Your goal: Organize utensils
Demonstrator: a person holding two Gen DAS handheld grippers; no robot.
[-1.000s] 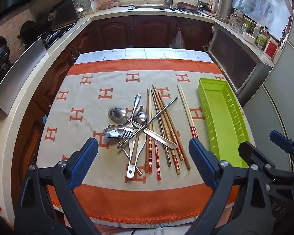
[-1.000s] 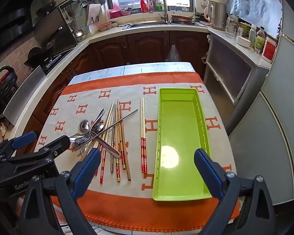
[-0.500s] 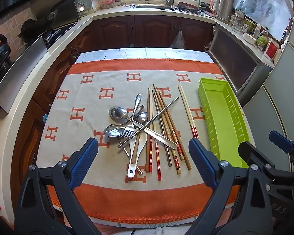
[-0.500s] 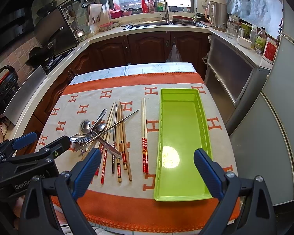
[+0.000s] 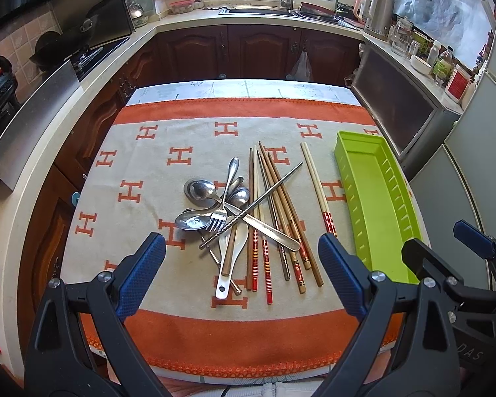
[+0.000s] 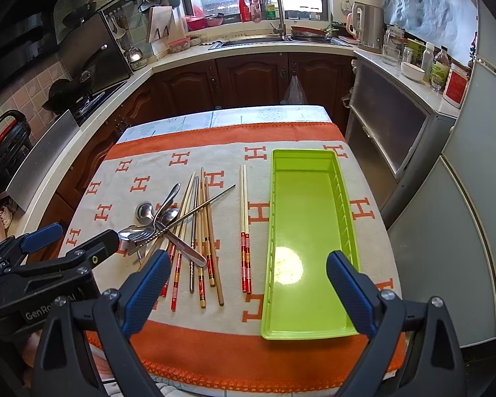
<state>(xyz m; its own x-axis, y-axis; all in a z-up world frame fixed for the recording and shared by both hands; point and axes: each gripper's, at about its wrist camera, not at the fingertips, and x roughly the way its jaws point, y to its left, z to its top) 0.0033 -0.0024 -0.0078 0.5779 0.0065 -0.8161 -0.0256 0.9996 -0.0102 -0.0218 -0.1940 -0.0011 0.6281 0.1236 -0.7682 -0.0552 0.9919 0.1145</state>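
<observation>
Green tray (image 6: 301, 218) empty, its long axis running away from the wide-spread right gripper (image 6: 248, 284); pale chopstick pair (image 6: 244, 218) just left of the tray, parallel.

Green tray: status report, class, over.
Both grippers open, holding nothing. Green tray empty. Utensil pile tangled on cloth; metal chopstick crosses it.
</observation>
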